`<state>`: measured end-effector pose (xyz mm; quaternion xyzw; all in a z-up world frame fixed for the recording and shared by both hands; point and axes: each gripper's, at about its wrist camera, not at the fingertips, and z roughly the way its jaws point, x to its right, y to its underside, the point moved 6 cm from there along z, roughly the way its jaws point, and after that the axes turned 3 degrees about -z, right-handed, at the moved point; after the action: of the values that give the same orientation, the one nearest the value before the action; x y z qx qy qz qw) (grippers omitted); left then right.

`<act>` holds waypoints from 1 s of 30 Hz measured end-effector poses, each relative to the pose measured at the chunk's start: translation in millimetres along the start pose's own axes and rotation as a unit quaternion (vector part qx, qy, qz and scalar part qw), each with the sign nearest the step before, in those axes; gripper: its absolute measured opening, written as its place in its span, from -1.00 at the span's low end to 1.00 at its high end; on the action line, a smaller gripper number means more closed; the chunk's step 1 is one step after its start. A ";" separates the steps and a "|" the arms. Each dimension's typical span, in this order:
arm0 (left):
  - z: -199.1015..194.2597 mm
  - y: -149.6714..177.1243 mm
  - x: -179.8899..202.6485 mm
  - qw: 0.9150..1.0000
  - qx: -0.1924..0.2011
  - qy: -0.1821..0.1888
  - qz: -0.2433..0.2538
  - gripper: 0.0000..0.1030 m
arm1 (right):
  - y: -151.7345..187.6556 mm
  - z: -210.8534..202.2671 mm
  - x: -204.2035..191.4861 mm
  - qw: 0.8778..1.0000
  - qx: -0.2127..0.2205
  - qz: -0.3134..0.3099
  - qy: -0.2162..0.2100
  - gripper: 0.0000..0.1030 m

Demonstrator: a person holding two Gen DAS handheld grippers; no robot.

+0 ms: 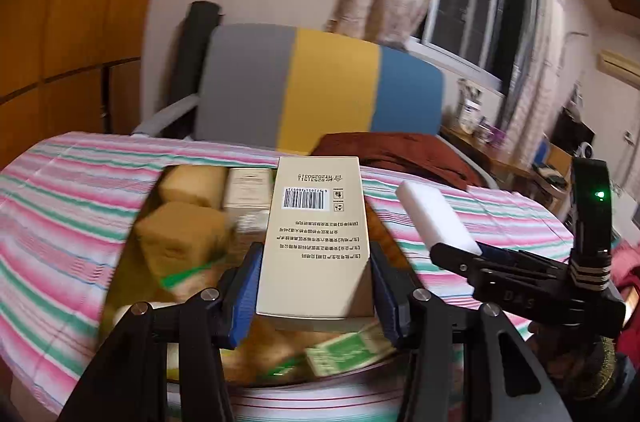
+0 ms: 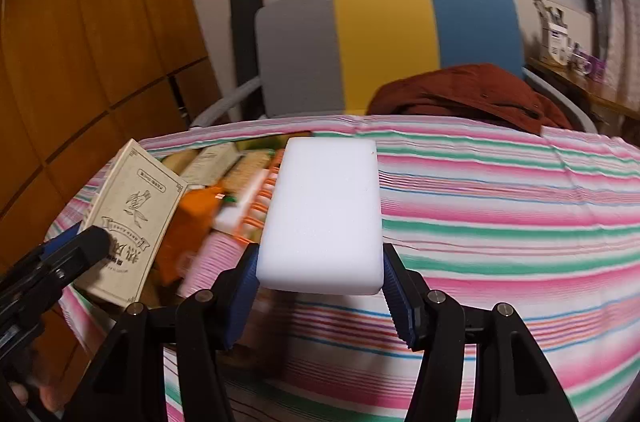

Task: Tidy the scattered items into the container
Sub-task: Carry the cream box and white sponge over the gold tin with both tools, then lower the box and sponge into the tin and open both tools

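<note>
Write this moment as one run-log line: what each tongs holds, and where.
left tongs: shut on beige carton, above container | right tongs: shut on white sponge, over striped cloth

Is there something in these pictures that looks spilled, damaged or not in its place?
Nothing looks spilled or damaged. The left gripper holds a beige carton above the filled container, and the right gripper holds an intact white sponge block over the striped cloth. The container's contents are blurred.

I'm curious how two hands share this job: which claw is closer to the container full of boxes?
Left. The left claw, gripping a beige box, hangs right over the container. The right claw, gripping a white block, is off to the container's right, above the striped cloth.
</note>
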<state>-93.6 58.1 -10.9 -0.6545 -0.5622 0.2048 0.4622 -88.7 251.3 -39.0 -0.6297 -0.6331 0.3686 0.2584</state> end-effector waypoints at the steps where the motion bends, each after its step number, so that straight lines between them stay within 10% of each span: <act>1: 0.6 -0.3 -8.0 1.000 0.000 -0.005 -0.007 -0.02 | -2.3 3.9 -6.1 1.000 -0.002 -0.003 -0.006 0.14; 30: 12.1 14.5 -38.5 0.999 -0.022 -0.007 -0.036 0.11 | -5.9 73.3 -53.0 0.996 -0.064 -0.010 -0.066 0.31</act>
<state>-106.1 27.9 -38.6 -0.6422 -0.5932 0.1802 0.4508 -146.4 189.0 -70.7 -0.6129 -0.6773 0.3656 0.1791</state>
